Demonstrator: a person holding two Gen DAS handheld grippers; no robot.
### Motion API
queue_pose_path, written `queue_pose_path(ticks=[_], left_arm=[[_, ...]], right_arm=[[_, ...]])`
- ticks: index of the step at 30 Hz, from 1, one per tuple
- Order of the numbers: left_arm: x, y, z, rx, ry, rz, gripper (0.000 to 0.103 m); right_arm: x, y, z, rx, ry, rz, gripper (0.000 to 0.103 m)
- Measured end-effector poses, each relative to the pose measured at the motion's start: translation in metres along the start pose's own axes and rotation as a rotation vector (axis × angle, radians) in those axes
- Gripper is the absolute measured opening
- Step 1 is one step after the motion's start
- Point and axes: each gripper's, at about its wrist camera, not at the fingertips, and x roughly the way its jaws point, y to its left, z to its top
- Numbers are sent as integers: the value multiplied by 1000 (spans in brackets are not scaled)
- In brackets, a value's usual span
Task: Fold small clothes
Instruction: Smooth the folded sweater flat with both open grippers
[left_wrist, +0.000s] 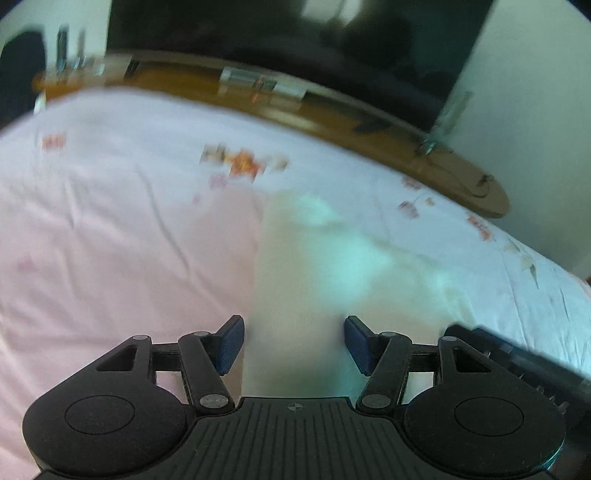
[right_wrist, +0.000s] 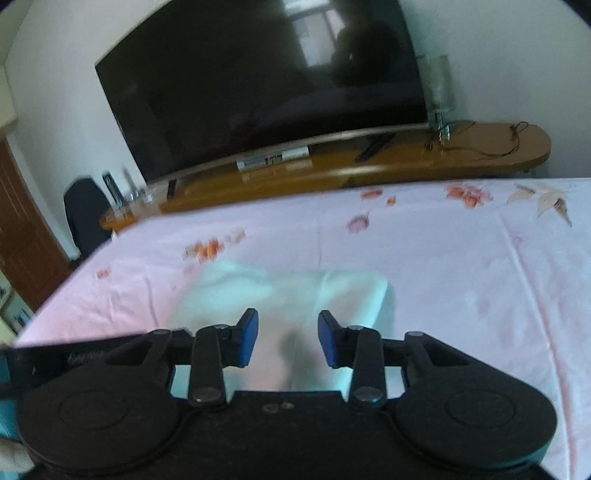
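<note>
A small pale mint-white garment (left_wrist: 332, 258) lies on the pink flowered bedsheet (left_wrist: 110, 221), blurred in the left wrist view. My left gripper (left_wrist: 294, 334) hovers over its near end, open, with the cloth showing in the gap between its blue pads (left_wrist: 231, 345). In the right wrist view the same garment (right_wrist: 288, 288) lies spread on the sheet (right_wrist: 443, 277). My right gripper (right_wrist: 288, 330) is open just above its near edge, and the pads (right_wrist: 248, 338) do not press on the fabric. The two grippers are side by side over the garment.
Beyond the bed's far edge stands a long wooden TV stand (right_wrist: 369, 166) with a large dark television (right_wrist: 258, 81), a remote (right_wrist: 373, 147), a glass vase (right_wrist: 437, 88) and cables. A dark chair (right_wrist: 86, 214) and a brown door (right_wrist: 22, 240) are at the left.
</note>
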Motion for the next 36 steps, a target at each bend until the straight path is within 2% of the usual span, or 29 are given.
queue_pose_path(ticks=[3,8,13,19,21,23,26,31,36], left_arm=[[9,0,-3,-34,7,9,66],[3,-6,-4,-23,0,39,67],[-22,-7,-13,17,-19,59,67],[-44,-3,-47,30,-5,67,67],[-47,-3,-62,36,6,73,67],[-51,-4,-75,42,-16,84,67],[-58,-6,-85,67,-24,100,68],[-70,-7,-102,59,-35,142,76],[-80,-12,-118,42,-56,184,77]], right_arm=[[22,-7,-7,-22,43,-65,32],[26,-6,0,-42,74,-73,33],[-17,-2,-2,-40,22,-20,35],[-62,7,-24,-70,-12,14,35],[-69,7,-38,-56,5,28,35],[-69,6,-56,-56,37,32,35],[-57,-1,-80,-51,133,22,36],[-57,-9,-83,-58,141,51,34],[-64,-15,-92,-93,150,100,34]])
